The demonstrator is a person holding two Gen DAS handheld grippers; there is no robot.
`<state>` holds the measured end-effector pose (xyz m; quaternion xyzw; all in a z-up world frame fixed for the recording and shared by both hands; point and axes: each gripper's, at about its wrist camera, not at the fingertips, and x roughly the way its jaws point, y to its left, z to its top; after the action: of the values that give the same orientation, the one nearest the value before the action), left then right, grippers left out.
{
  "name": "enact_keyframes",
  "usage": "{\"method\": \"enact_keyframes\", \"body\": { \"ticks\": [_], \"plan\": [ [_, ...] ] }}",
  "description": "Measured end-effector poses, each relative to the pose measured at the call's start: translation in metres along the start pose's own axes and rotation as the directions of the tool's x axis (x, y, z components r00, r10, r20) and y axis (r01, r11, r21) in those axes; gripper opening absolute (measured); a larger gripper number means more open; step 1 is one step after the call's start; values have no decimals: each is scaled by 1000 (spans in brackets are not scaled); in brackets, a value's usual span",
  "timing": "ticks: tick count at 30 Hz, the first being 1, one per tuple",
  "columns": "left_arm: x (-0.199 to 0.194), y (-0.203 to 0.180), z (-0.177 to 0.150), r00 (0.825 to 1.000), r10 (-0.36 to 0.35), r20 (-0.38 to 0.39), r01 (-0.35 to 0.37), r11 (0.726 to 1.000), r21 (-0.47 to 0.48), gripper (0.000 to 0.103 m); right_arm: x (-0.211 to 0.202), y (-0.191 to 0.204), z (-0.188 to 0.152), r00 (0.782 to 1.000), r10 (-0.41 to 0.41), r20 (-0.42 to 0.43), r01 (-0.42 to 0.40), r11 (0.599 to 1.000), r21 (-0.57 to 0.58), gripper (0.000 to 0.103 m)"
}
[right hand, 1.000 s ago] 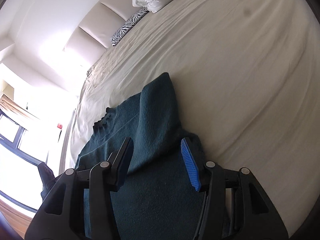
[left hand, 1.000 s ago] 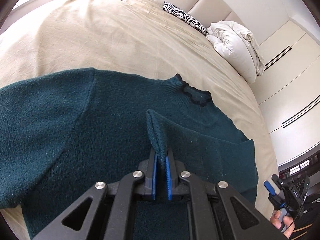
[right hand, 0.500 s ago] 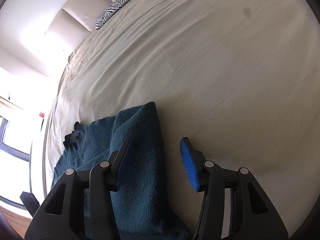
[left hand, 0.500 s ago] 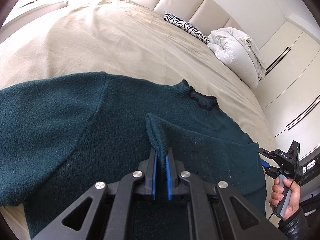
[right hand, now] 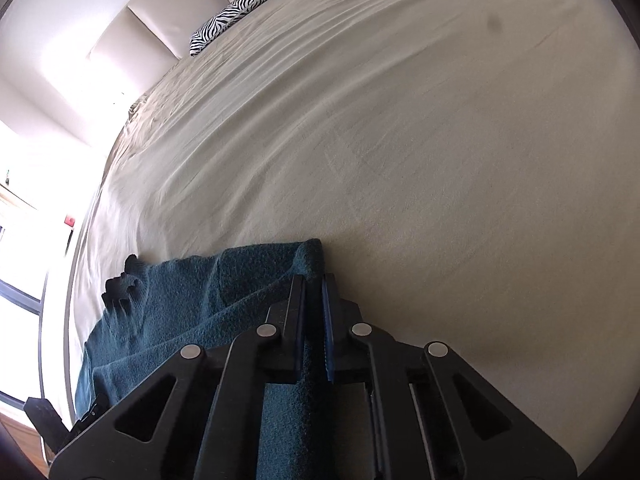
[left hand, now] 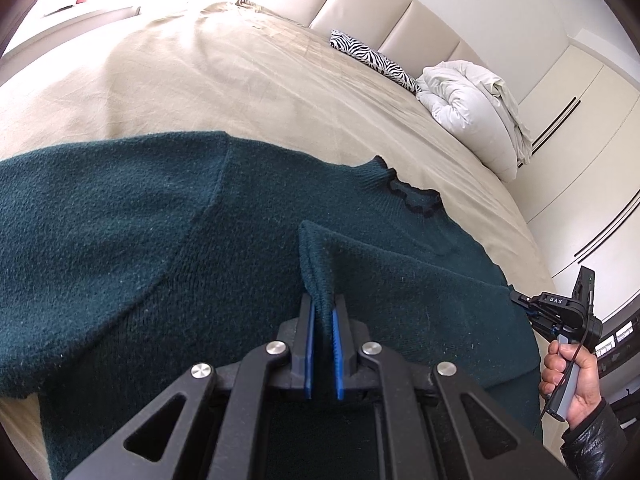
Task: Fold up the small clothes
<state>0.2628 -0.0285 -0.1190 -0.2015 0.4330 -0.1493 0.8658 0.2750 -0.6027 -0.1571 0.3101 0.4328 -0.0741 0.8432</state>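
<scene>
A dark teal knit sweater (left hand: 120,240) lies spread on the beige bed sheet (left hand: 240,92), its ruffled collar (left hand: 416,198) pointing to the headboard. My left gripper (left hand: 322,300) is shut on a raised fold of the sweater near its middle. In the right wrist view my right gripper (right hand: 314,280) has its jaws closing on the sweater's (right hand: 180,300) outer edge, and the pads pinch the knit between them. The left wrist view shows the right gripper (left hand: 524,304) at the sweater's right side, held by a hand (left hand: 568,372) in a black sleeve.
A zebra-print pillow (left hand: 372,58) and a bundled white duvet (left hand: 472,108) lie by the padded headboard (left hand: 384,4). Wardrobe doors (left hand: 580,140) stand to the right of the bed. Bare sheet (right hand: 420,140) stretches beyond the sweater.
My right gripper has shifted to the sweater's outer edge and its jaws have come together on the knit. The left gripper still holds the same fold.
</scene>
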Motion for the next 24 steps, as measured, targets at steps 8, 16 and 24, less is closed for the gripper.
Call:
{"method": "enact_keyframes", "body": {
  "ticks": [8, 16, 24],
  "plan": [
    [2, 9, -1, 1000, -24, -2, 24, 999, -21, 11, -12, -2, -3, 1000, -5, 6, 5, 1000, 29, 8],
    [-4, 9, -7, 1000, -21, 6, 21, 1000, -18, 11, -57, 29, -57, 998, 47, 50, -42, 995, -92, 8],
    [-9, 10, -4, 999, -53, -5, 53, 998, -24, 16, -47, 6, -77, 997, 68, 34, -67, 998, -20, 7]
  ]
}}
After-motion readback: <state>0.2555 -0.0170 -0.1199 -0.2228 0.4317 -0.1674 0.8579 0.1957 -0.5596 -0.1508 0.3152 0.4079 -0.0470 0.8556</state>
